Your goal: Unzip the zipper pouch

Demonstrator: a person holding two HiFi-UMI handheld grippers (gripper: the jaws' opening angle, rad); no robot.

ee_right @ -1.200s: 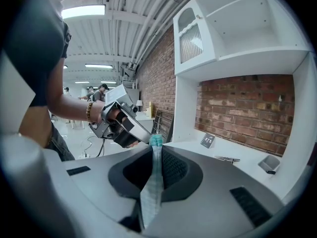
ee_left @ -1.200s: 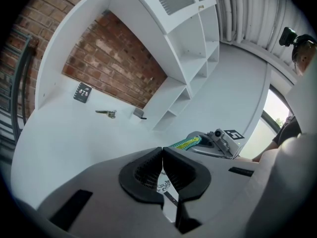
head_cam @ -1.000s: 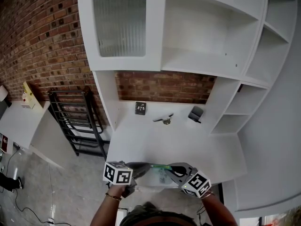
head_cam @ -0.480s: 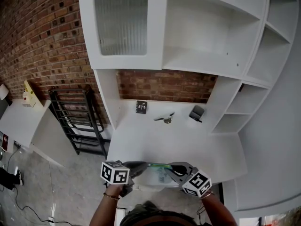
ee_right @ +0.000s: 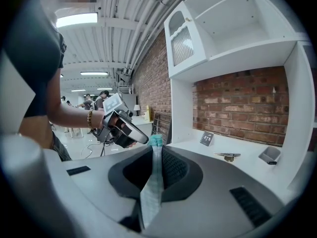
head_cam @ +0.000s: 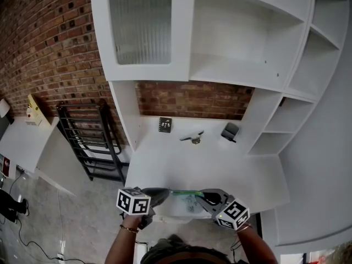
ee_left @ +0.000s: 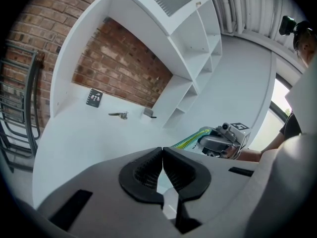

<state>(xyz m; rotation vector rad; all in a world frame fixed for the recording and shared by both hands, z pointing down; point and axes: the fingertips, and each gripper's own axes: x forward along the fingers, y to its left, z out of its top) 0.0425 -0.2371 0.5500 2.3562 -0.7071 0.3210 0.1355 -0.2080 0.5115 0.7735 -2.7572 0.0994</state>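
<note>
The zipper pouch [head_cam: 187,203], clear with a green zipper strip [head_cam: 184,193] along its top, hangs stretched between both grippers over the front edge of the white desk [head_cam: 181,164]. At the pouch's left end my left gripper [head_cam: 160,194] is shut, and in the left gripper view a thin pale sliver [ee_left: 169,201] shows between the shut jaws of the left gripper [ee_left: 162,158]. The right gripper [head_cam: 207,197] is shut on the right end. In the right gripper view the right gripper [ee_right: 157,155] pinches the checkered clear fabric [ee_right: 152,185].
At the back of the desk lie a small black marker card [head_cam: 164,125], a metal piece [head_cam: 192,139] and a dark little tray [head_cam: 229,131]. A glass-door cabinet [head_cam: 140,29] and open shelves rise above. A black metal rack [head_cam: 91,142] stands to the left.
The left gripper has drifted slightly left and the right gripper slightly down and right. The pouch stays held between them.
</note>
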